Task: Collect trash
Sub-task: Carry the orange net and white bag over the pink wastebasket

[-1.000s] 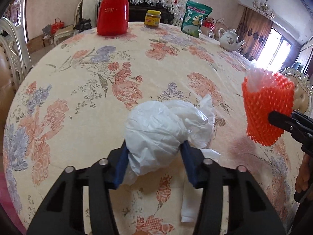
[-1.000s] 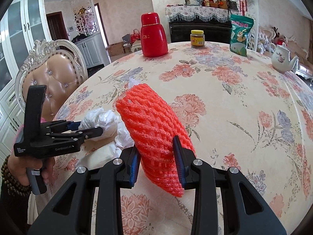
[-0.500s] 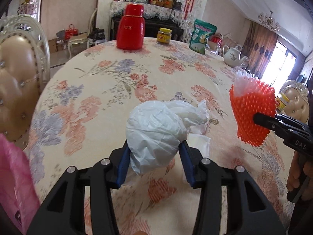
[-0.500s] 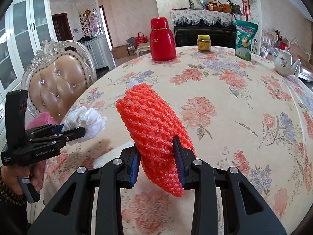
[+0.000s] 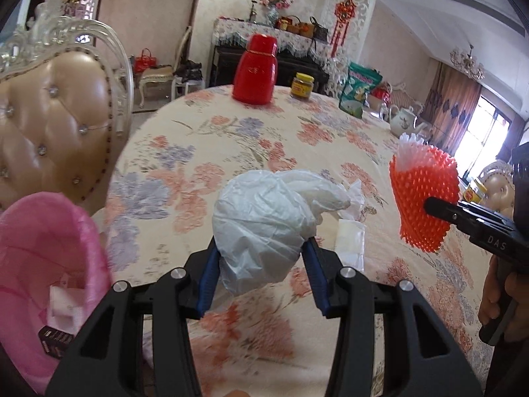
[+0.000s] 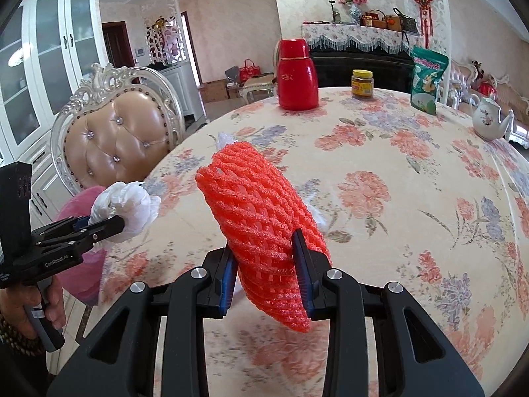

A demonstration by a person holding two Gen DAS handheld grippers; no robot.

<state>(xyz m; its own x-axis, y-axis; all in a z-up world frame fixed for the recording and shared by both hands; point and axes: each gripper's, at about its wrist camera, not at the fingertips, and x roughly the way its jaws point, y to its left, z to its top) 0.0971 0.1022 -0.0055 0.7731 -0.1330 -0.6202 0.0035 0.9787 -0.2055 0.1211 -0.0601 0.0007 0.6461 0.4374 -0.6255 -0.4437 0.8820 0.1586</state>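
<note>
My left gripper (image 5: 261, 264) is shut on a crumpled white plastic bag (image 5: 264, 221), held up above the table's near left edge; the same bag (image 6: 129, 205) shows at the left of the right wrist view. My right gripper (image 6: 266, 264) is shut on an orange foam fruit net (image 6: 261, 228) with white foam inside, lifted over the table; the net (image 5: 423, 195) appears at the right of the left wrist view. A pink-lined bin (image 5: 43, 264) with some trash in it stands just off the table's edge, lower left of the bag. A flat white wrapper (image 5: 350, 241) lies on the cloth.
The round table (image 6: 413, 198) wears a floral cloth. At its far side stand a red thermos (image 6: 296, 76), a yellow-lidded jar (image 6: 362, 84), a green snack bag (image 6: 426, 79) and a white teapot (image 6: 489, 120). A tufted chair (image 5: 53, 125) stands behind the bin.
Both grippers have drawn back toward the table's left edge and risen a little with their loads. The chair and the pink bin have come into the left wrist view.
</note>
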